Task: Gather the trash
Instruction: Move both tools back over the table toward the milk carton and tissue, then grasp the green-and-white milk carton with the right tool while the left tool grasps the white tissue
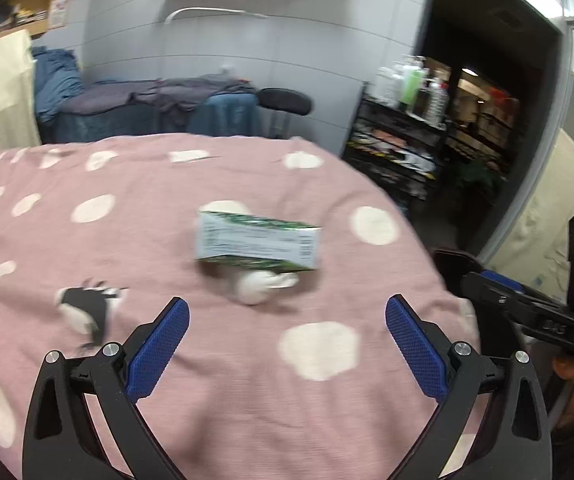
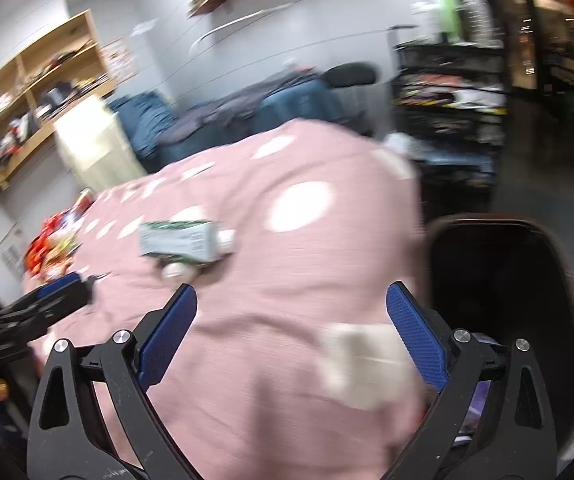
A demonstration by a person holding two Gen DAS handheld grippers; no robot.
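Note:
A green-and-white carton box (image 1: 257, 245) lies on the pink dotted cloth (image 1: 167, 240), with a crumpled white tissue ball (image 1: 257, 286) at its near edge. A torn black-and-white scrap (image 1: 85, 312) lies to the left. My left gripper (image 1: 287, 316) is open and empty, just short of the tissue. In the right wrist view the box (image 2: 181, 242) and tissue (image 2: 175, 270) lie ahead to the left. My right gripper (image 2: 291, 308) is open and empty over the cloth, beside a dark bin (image 2: 499, 300). The left gripper (image 2: 47, 300) shows at the left.
Colourful wrappers (image 2: 53, 244) pile at the cloth's far left. A black rack with bottles (image 1: 403, 136), a stool (image 1: 285, 102) and a cloth-covered bench (image 1: 147, 108) stand behind. The right gripper (image 1: 535, 304) shows at the table's right edge.

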